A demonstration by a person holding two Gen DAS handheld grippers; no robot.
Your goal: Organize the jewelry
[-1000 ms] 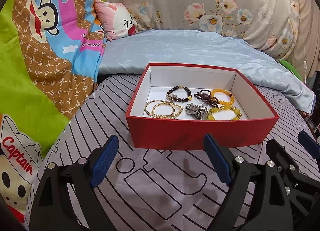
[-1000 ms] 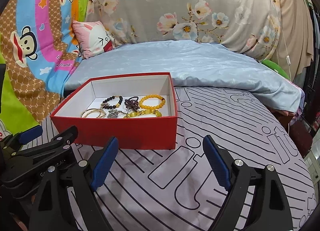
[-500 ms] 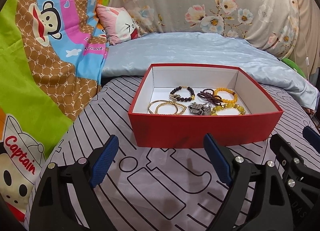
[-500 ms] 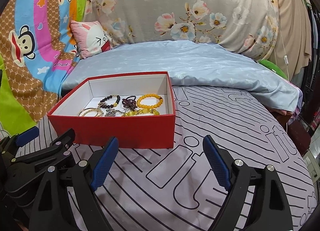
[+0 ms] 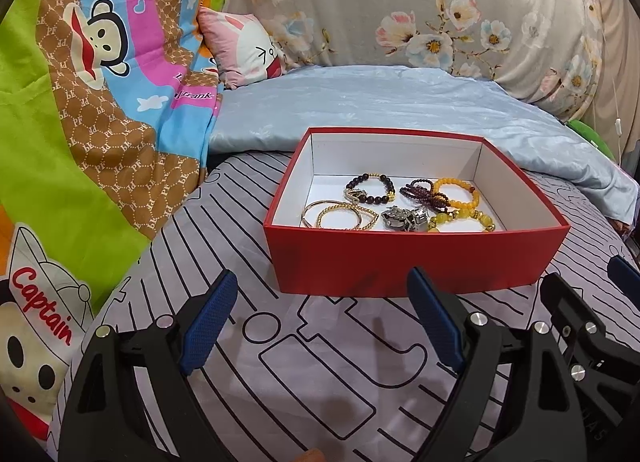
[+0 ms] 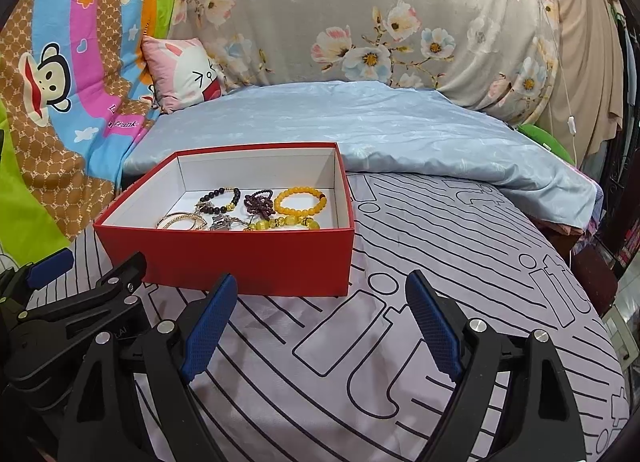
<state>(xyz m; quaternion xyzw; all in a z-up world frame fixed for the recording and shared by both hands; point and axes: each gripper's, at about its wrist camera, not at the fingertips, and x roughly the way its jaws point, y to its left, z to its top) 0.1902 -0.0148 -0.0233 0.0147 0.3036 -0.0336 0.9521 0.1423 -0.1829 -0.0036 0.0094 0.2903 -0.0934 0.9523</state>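
Observation:
A red box (image 5: 416,258) with a white inside sits on the striped bed sheet; it also shows in the right wrist view (image 6: 240,258). In it lie several bracelets: a dark bead one (image 5: 370,189), a purple one (image 5: 424,191), an orange one (image 5: 456,191), a yellow one (image 5: 460,219), gold bangles (image 5: 340,215) and a silver piece (image 5: 404,218). My left gripper (image 5: 320,322) is open and empty, just short of the box's near wall. My right gripper (image 6: 320,322) is open and empty, near the box's right front corner.
A light blue blanket (image 5: 400,109) lies behind the box. A pink cartoon pillow (image 5: 244,49) and a floral cushion (image 5: 420,1) stand at the back. A colourful monkey-print quilt (image 5: 80,101) rises on the left. The bed edge drops off at the right (image 6: 592,262).
Both grippers have drawn back and down a little from the box, with the views shifting left. The jaws stay open. The jewelry has not moved.

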